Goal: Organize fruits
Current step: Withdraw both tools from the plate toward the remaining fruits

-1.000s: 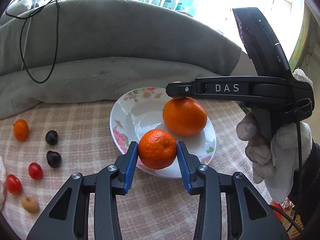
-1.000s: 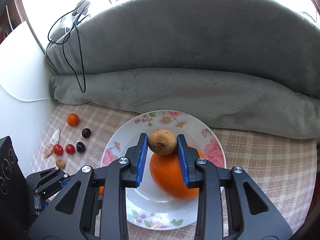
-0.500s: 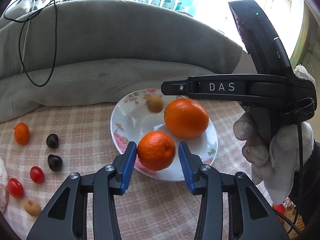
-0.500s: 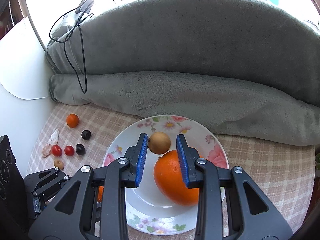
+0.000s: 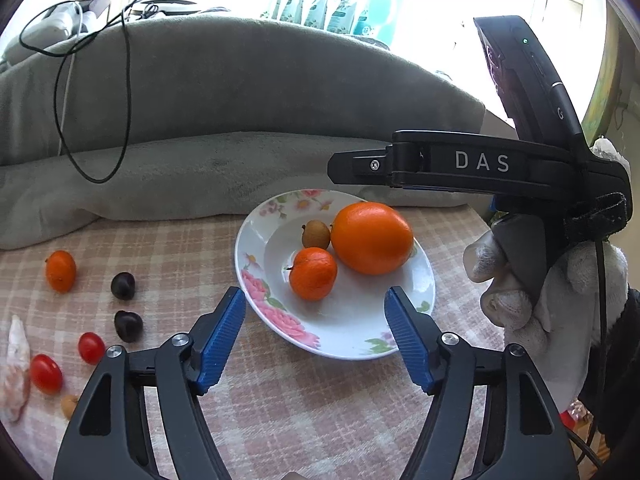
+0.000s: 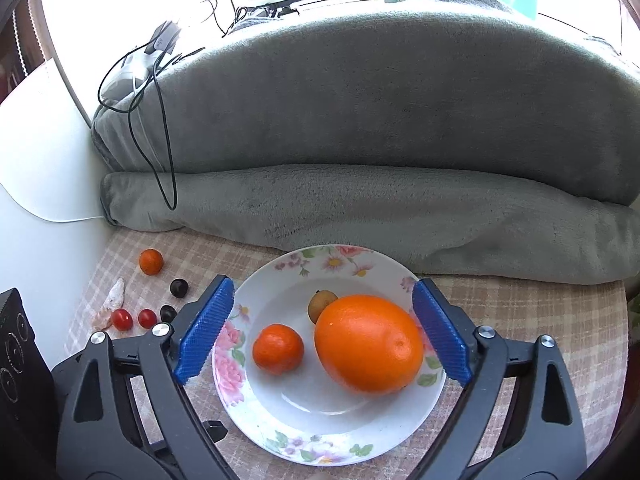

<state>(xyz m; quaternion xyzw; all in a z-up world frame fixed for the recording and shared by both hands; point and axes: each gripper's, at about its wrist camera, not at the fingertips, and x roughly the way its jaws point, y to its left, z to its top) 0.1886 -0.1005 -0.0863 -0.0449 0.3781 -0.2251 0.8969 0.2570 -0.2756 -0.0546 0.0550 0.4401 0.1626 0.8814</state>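
Note:
A floral plate (image 5: 340,340) (image 6: 320,432) holds a large orange (image 5: 372,238) (image 6: 368,344), a small mandarin (image 5: 313,274) (image 6: 278,348) and a little brown fruit (image 5: 316,234) (image 6: 322,304). My left gripper (image 5: 313,291) sits at the plate's near rim. Its jaws are opening and the mandarin lies free just beyond the blue pads. My right gripper (image 6: 323,282) hovers over the plate. Its jaws are opening wide and grip nothing. In the left wrist view the right gripper (image 5: 340,166) shows from the side, held by a gloved hand (image 5: 520,280).
Left of the plate, on the checked cloth, lie another mandarin (image 5: 61,271), two dark cherries (image 5: 123,286), two cherry tomatoes (image 5: 91,347) and a brown fruit (image 5: 69,406). A grey blanket (image 6: 360,208) with a black cable (image 6: 160,128) walls the back. The table ends at the right.
The left gripper let go of the mandarin, which now rests on the plate. The right gripper released the brown fruit, which dropped beside the orange. Both jaws spread wide.

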